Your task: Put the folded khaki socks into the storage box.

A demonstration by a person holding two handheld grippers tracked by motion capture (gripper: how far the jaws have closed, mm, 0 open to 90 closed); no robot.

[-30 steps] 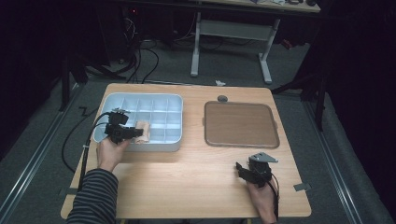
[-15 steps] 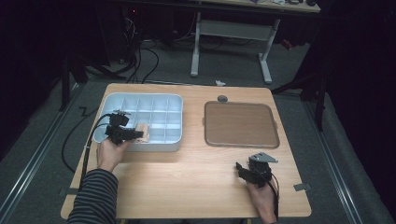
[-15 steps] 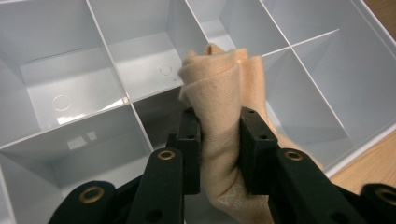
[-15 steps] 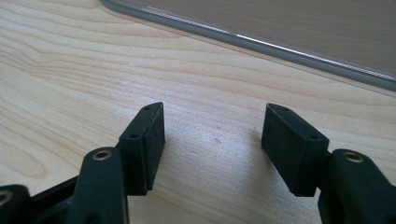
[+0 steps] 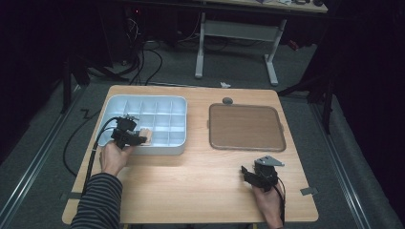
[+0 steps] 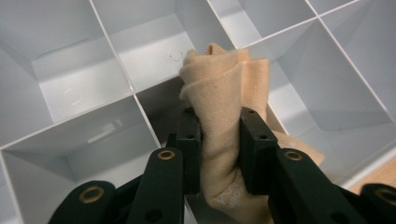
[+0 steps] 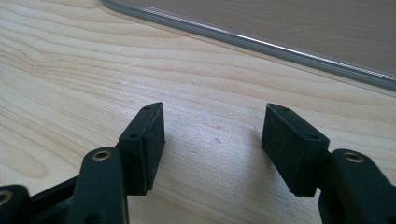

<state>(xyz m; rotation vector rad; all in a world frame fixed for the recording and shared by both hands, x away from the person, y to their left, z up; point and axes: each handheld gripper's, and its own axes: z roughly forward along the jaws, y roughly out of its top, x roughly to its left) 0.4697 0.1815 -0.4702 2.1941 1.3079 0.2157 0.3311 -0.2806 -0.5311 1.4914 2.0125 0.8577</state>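
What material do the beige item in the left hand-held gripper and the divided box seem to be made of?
The beige item looks like soft knitted fabric, perhaps a folded sock or stocking: fine ribbed weave, matte, creased where the left hand-held gripper pinches it. The divided box looks like moulded plastic, pale blue-grey and smooth: thin straight walls, faint sheen and round mould marks on the compartment floors.

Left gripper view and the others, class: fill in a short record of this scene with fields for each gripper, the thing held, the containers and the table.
left gripper: jaws shut on the beige cloth
beige cloth: folded, held over the divided tray
divided tray: pale blue, many compartments, left side of table
right gripper: jaws open, nothing between them, over bare wood
flat brown tray: right side of table
table: light wood
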